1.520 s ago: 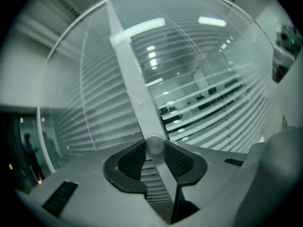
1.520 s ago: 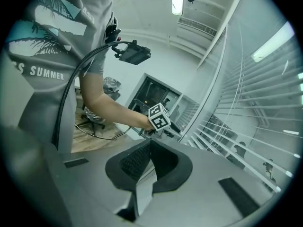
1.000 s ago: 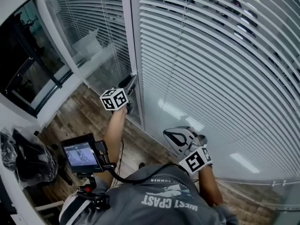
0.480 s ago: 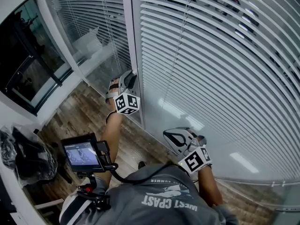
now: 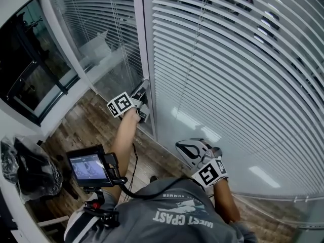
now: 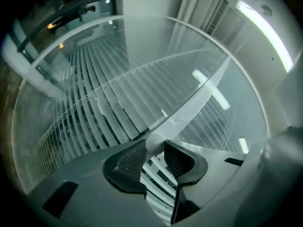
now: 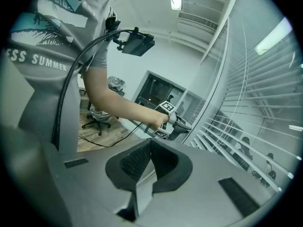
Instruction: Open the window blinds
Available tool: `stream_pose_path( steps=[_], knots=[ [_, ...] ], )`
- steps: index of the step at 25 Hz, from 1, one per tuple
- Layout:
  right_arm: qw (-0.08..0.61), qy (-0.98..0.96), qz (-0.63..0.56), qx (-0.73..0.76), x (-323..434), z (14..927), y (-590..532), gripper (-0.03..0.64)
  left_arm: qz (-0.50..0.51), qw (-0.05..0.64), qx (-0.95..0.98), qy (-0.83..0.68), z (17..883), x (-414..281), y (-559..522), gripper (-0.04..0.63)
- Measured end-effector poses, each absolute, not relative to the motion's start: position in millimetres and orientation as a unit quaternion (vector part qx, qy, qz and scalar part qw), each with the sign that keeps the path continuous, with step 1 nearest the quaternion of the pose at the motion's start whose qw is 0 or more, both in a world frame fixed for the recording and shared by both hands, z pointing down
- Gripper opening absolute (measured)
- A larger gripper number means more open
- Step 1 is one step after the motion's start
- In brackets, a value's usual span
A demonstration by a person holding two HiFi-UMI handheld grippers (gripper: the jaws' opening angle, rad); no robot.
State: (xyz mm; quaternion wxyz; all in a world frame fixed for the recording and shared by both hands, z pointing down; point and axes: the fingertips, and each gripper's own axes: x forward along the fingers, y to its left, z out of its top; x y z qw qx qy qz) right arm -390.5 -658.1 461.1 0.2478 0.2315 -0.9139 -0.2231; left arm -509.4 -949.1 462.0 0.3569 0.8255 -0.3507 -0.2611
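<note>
Head view: the blinds (image 5: pixel 228 75) cover the glass ahead, with their top and right side cut off. The left gripper (image 5: pixel 140 92) is up at the white window post (image 5: pixel 144 59) on their left edge, its tips too small to read here, and the right gripper (image 5: pixel 188 150) is low by the body, just beside the lower slats.

Left gripper view: the jaws are pinched narrow on the white tilt wand (image 6: pixel 189 110). Its rounded near end sits between the ribbed pads (image 6: pixel 131 161), and the rod runs up and right across the slats, the far end blurred.

Right gripper view: the jaws are together with nothing between them, and the blinds are off to the right, well apart. The shirt (image 7: pixel 52 56) reads "SUMMER", with the letters before it cut off.
</note>
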Motion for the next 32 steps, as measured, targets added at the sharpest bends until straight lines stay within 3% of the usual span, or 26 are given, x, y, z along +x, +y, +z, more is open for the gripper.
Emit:
stream_pose_path(
  steps=[2,4,7,9,11,14,17,19,23,25,27,32],
  knots=[
    [0.250,-0.914,-0.221,0.232,-389.0,459.9,-659.7,-0.004,-0.263,0.351,0.827,-0.352,458.3,-507.4,-950.9,0.127],
    [0.252,-0.914,-0.220,0.231,-388.8,459.9,-662.4,-0.004,-0.192,0.260,0.856,-0.403,455.8,-507.7,-950.9,0.127],
    [0.252,-0.914,-0.219,0.229,-389.1,464.4,-662.8,-0.003,0.041,-0.038,0.857,-0.512,454.2,-512.4,-942.7,0.177],
    [0.253,-0.914,-0.218,0.229,-388.0,467.8,-664.0,-0.003,0.163,-0.186,0.818,-0.520,455.0,-508.2,-940.8,0.186],
    [0.255,-0.914,-0.216,0.228,-388.1,467.7,-665.9,-0.005,0.235,-0.258,0.792,-0.502,456.6,-498.2,-944.2,0.184],
    [0.255,-0.916,-0.214,0.223,-391.3,466.0,-666.8,-0.005,0.275,-0.304,0.772,-0.486,457.6,-490.3,-945.3,0.136],
    [0.253,-0.917,-0.213,0.223,-393.9,476.5,-669.1,-0.004,0.249,-0.269,0.790,-0.492,466.1,-493.2,-946.0,0.129],
    [0.252,-0.917,-0.212,0.223,-395.3,479.1,-669.9,-0.004,0.188,-0.186,0.828,-0.495,466.7,-496.5,-946.6,0.129],
    [0.252,-0.918,-0.211,0.222,-396.1,475.1,-670.4,-0.004,-0.088,0.152,0.884,-0.432,458.3,-506.3,-950.0,0.127],
    [0.252,-0.918,-0.210,0.222,-396.2,474.9,-671.2,-0.004,-0.193,0.276,0.861,-0.381,457.7,-509.1,-952.1,0.127],
    [0.253,-0.918,-0.209,0.222,-395.9,475.8,-672.2,-0.003,-0.223,0.308,0.850,-0.363,457.8,-509.3,-952.8,0.127],
    [0.255,-0.918,-0.206,0.222,-395.3,479.4,-674.1,-0.003,-0.203,0.283,0.861,-0.371,458.4,-507.5,-951.9,0.127]
  ],
)
